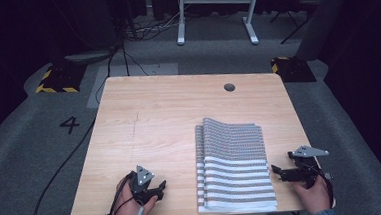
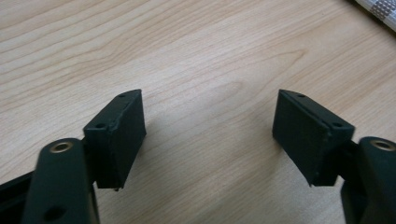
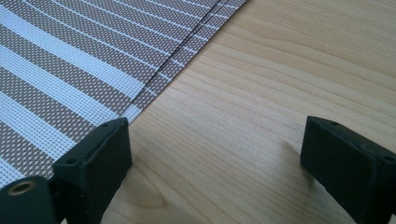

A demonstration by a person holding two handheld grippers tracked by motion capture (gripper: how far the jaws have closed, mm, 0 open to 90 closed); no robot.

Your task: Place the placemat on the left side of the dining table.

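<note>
Both hands sit right at the near edge of the table (image 1: 143,110), each holding one of those two-jaw grippers. Left gripper (image 1: 159,190) is parked on bare wood with its jaws spread wide and nothing between them, you can see plain woodgrain in the gap from its own camera (image 2: 210,135). Right gripper (image 1: 278,172) is also wide open and empty, sitting just beside the right edge of the striped placemats (image 1: 234,165).

Those mats are a stack of brown and white woven ones, lying on the right half of the table toward the near edge, with the far end curling up a bit. In the right gripper view the stack's edge (image 3: 154,88) runs just next to the left jaw, and you can make out several thin layers fanned slightly at that edge.

My guess at what could go sideways: those layers are thin and lie flat on the wood, so a pinch from the side could easily grab two or three mats instead of one, or just shove the whole pile leftward. Left gripper is well apart from the stack, so nothing is bracing it if it slides
</note>
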